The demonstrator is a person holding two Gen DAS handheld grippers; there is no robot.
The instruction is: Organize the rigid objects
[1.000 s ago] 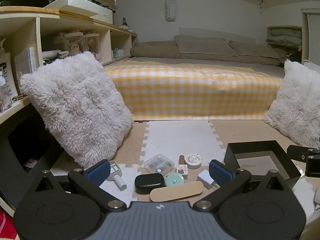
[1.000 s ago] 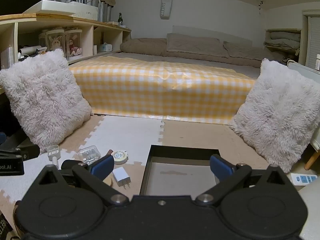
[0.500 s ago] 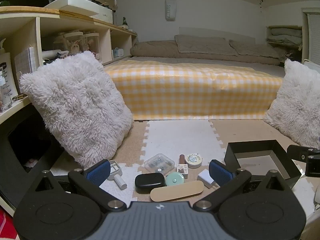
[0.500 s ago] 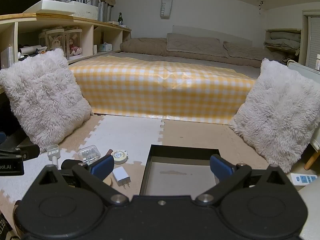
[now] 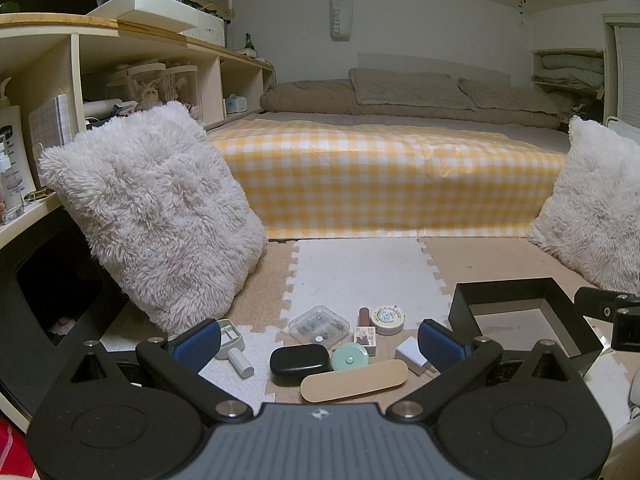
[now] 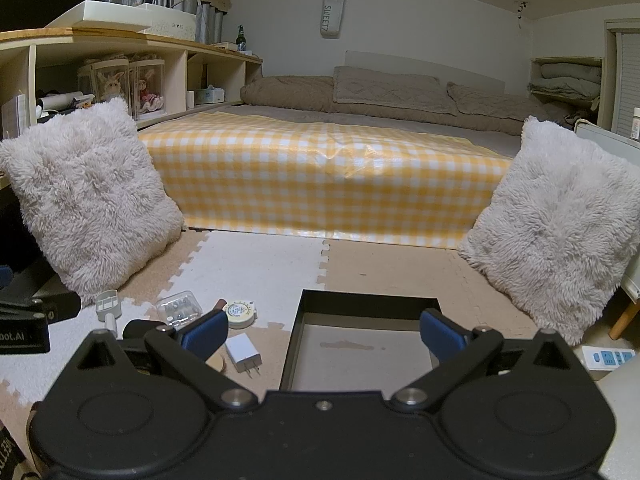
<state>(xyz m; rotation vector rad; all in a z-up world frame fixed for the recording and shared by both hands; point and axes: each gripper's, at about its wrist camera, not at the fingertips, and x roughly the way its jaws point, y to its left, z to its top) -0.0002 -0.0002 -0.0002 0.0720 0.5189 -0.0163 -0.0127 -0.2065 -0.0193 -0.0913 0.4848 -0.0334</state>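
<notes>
Lying between the spread left tool point(image 5: 320, 344) fingers: black case point(image 5: 300, 363), tan board point(image 5: 354, 380).

a home bedroom: low bed point(image 5: 384, 168) under a yellow gingham cover, fluffy pillows point(image 6: 92, 196), foam floor mats point(image 6: 256, 268).

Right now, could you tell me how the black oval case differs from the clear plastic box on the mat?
The black oval case is opaque with rounded ends; the clear plastic box is see-through, squarish, and shows small items inside. The case lies nearer the left gripper, the box behind it. Both lie flat, closed, outside the black tray.
</notes>
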